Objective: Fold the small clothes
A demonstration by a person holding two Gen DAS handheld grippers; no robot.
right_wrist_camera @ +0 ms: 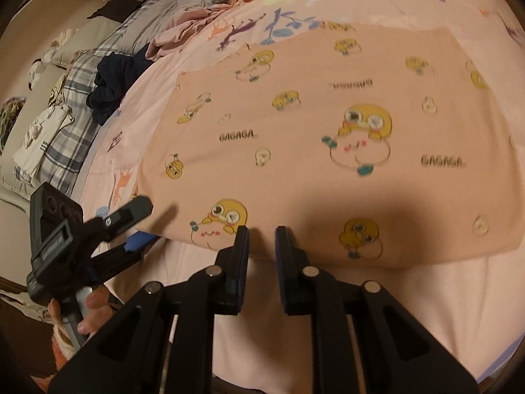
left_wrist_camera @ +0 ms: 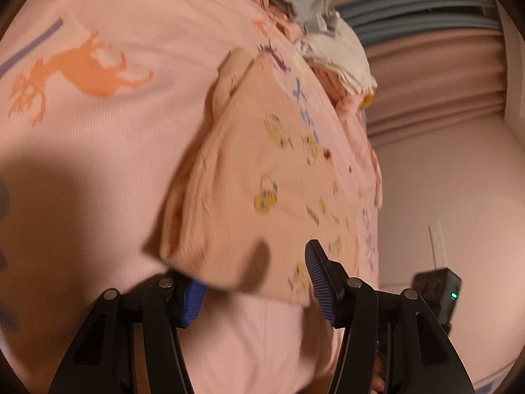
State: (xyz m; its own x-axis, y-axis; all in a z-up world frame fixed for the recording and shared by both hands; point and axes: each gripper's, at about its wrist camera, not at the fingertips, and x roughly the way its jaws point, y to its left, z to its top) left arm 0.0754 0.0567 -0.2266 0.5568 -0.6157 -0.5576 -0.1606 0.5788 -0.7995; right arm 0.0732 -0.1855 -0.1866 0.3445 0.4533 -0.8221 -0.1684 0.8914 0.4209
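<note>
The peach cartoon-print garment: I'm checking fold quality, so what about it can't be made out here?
- Left wrist view: the peach garment is motion-blurred; its near edge covers the left claw's left pad, so any grip is unclear.
- Right wrist view: the right claw hides part of the near hem; garment type unclear.

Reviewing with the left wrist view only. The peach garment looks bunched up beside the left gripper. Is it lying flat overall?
Observer: Mostly. The right wrist view shows the peach garment spread out on the pink sheet, its near edge fairly straight.
Operator: Where is the right gripper?
Observer: The right gripper is at that near edge, its fingers a narrow gap apart, with nothing visibly pinched.
Operator: Any other clothes waiting?
Observer: A dark navy garment lies crumpled to the left of the peach one.
</note>
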